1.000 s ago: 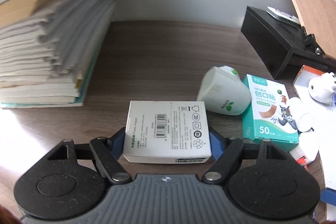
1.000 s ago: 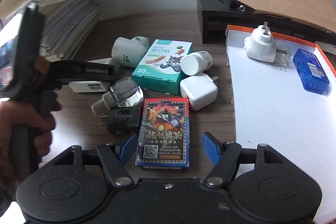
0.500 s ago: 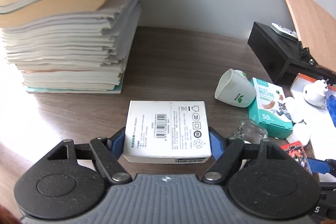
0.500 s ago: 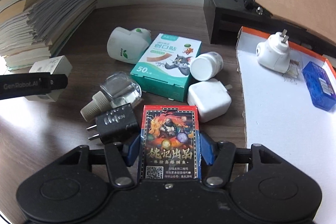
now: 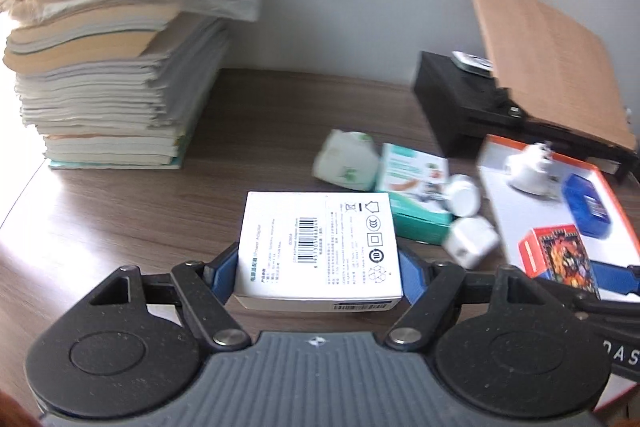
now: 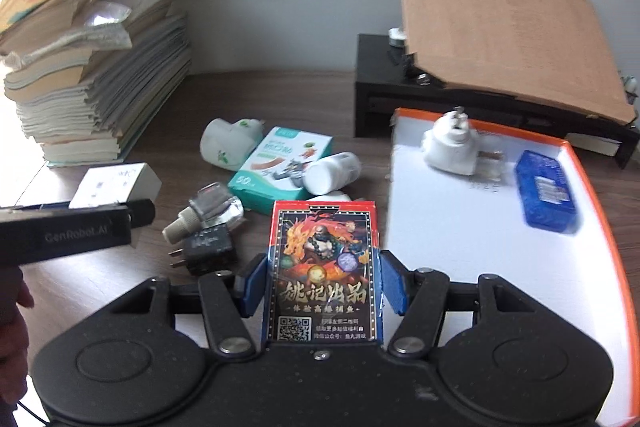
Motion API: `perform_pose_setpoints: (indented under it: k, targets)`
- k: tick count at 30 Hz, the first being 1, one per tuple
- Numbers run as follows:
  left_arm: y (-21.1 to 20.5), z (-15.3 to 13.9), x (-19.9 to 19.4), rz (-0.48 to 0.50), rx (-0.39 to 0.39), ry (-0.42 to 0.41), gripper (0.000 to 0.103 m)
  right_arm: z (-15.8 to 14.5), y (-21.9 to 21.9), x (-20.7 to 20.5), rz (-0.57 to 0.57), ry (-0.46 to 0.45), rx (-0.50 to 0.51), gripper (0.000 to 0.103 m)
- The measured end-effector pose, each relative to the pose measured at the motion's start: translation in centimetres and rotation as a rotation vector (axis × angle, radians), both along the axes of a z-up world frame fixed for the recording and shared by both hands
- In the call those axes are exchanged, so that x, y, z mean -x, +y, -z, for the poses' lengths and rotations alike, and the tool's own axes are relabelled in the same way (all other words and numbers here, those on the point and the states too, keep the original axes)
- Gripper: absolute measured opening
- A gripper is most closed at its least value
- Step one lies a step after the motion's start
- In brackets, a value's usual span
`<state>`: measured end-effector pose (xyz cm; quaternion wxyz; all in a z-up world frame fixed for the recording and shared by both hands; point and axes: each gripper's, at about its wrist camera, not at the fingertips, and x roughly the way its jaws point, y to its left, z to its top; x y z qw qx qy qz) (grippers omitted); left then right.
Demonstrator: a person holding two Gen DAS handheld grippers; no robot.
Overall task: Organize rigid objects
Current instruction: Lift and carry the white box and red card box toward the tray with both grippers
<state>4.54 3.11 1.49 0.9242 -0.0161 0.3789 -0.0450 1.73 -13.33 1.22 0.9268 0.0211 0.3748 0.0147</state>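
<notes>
The right gripper (image 6: pixel 324 285) has its blue fingers (image 6: pixel 253 281) clamped on a red illustrated card box (image 6: pixel 323 269), held above the dark wood counter (image 6: pixel 280 95) beside the tray. The left gripper (image 5: pixel 318 267) grips a white barcoded cardboard box (image 5: pixel 320 247). Farther off, the shallow orange-rimmed white tray (image 6: pixel 460 227) holds a white plug adapter (image 6: pixel 450 147) and a blue plastic case (image 6: pixel 546 187), apart from each other.

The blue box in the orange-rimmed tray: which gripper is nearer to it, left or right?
Right. The right gripper, holding the card box, sits at the tray edge beside the blue box; the left gripper is farther left.
</notes>
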Motion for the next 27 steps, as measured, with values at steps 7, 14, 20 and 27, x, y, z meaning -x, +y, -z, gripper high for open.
perform_pose_setpoints:
  k: [7, 14, 20, 27]
  targets:
    - [-7.6, -1.8, 2.1, 0.099, 0.029, -0.031, 0.079, -2.2, -7.1, 2.7, 0.089, -0.054, 0.002, 0.071]
    - [-14.6, -2.6, 2.3, 0.196, 0.028, -0.056, 0.079, -2.6, -13.8, 4.5, 0.204, -0.08, -0.015, 0.071]
    - [-17.2, -2.8, 2.6, 0.225, 0.025, -0.073, 0.079, -2.2, -16.7, 5.2, 0.242, -0.086, -0.039, 0.071]
    - [-17.8, -2.3, 2.6, 0.213, 0.002, -0.057, 0.079, -1.5, -17.9, 5.6, 0.239, -0.074, -0.061, 0.071]
